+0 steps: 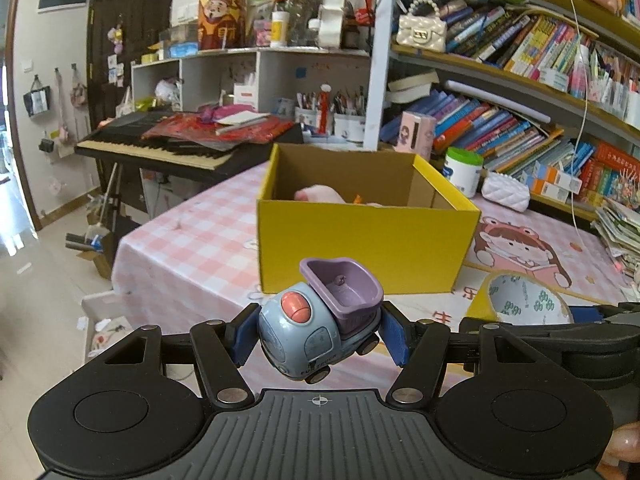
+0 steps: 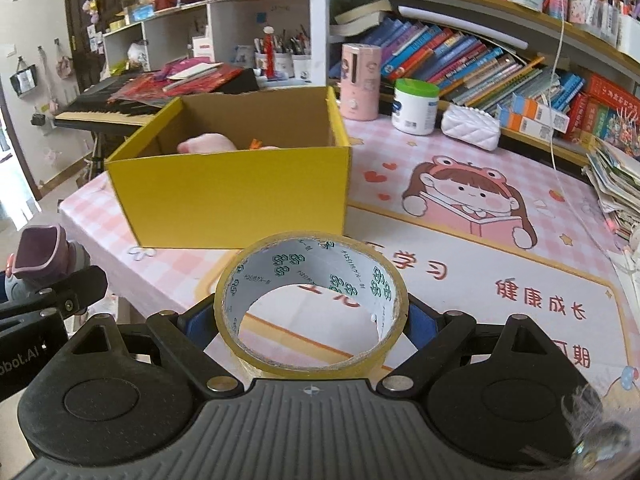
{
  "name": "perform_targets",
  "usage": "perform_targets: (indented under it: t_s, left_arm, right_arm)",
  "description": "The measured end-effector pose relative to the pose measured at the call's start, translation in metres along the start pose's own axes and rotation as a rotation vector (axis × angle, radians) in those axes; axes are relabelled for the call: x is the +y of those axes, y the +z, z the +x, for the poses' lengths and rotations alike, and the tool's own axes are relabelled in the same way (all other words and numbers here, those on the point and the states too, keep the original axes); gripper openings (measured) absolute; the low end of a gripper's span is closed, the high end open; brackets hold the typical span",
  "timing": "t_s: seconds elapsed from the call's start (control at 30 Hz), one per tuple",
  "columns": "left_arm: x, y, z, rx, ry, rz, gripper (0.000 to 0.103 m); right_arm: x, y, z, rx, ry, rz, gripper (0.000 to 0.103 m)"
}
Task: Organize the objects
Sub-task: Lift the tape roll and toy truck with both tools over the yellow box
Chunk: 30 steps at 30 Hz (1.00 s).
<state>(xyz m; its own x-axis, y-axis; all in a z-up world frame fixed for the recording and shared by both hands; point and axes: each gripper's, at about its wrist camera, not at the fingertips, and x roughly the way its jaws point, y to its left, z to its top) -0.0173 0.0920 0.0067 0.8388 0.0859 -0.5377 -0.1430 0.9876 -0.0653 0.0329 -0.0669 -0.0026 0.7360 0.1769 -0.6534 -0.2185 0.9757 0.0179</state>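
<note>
My left gripper [image 1: 320,336] is shut on a blue toy truck [image 1: 308,336] with a purple tipper bed, held above the table's near edge. My right gripper [image 2: 312,320] is shut on a wide roll of yellowish tape [image 2: 312,304], its blue pads pressing the roll's sides. Ahead of both stands an open yellow cardboard box [image 1: 368,248] [image 2: 232,200] on the pink table. Something pink and a bit of orange lie inside it. The tape roll [image 1: 520,300] shows to the truck's right in the left wrist view; the truck's purple bed [image 2: 38,252] shows at the left edge of the right wrist view.
Behind the box sit a pink canister [image 2: 360,80], a white jar with a green lid [image 2: 414,106] and a white quilted pouch [image 2: 472,126]. Bookshelves [image 2: 500,64] fill the back right; a keyboard [image 1: 152,148] with red papers stands left. The pink cartoon mat [image 2: 480,240] spreads right of the box.
</note>
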Motion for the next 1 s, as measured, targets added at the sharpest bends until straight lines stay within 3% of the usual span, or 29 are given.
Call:
perform_targets:
  t_s: [0.6,1.0]
  left_arm:
    - [0.015,0.003,-0.007,-0.031,-0.002,-0.057,0.063]
    - [0.012,0.045,0.016,-0.112,0.052,-0.068,0.063]
  right_arm:
    - [0.022,0.002,-0.009,-0.020,0.013,-0.056,0.091]
    - [0.019,0.059,0.013,-0.142,0.065,-0.083,0.091]
